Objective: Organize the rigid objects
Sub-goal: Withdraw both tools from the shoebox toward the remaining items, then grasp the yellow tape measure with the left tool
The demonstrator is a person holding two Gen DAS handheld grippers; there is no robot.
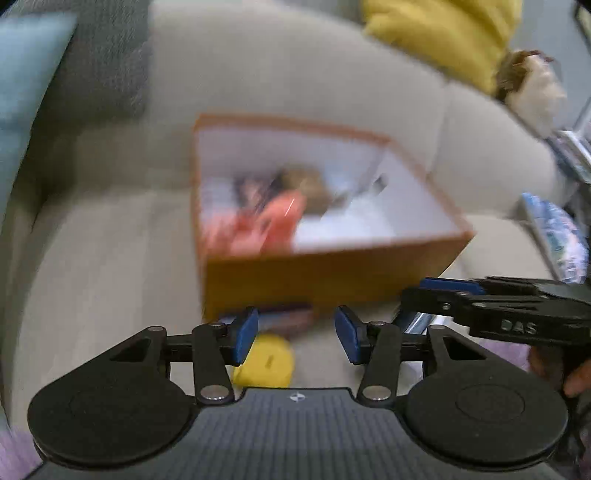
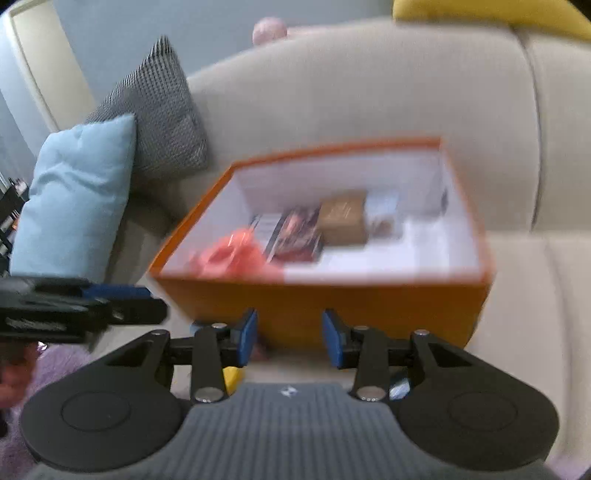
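An orange box (image 1: 325, 273) with white inner walls sits on the beige sofa (image 1: 110, 258). Inside it lie a coral-red thing (image 2: 236, 254), a dark book (image 2: 299, 236) and a brown carton (image 2: 343, 219). My left gripper (image 1: 295, 338) hovers in front of the box's near wall, open, with nothing between its blue pads. The right gripper (image 2: 290, 338) is beside it, also open with nothing between its pads, and is seen side-on as the right gripper (image 1: 424, 295) in the left wrist view. A yellow object (image 1: 266, 363) lies on the seat below the left gripper. Both views are blurred.
A light blue pillow (image 2: 74, 195) and a grey patterned pillow (image 2: 159, 110) lean at the sofa's left end. A yellow cushion (image 1: 443, 33) and a brown-and-white plush (image 1: 532, 85) sit on the right. A purple fabric (image 2: 62, 362) shows below the grippers.
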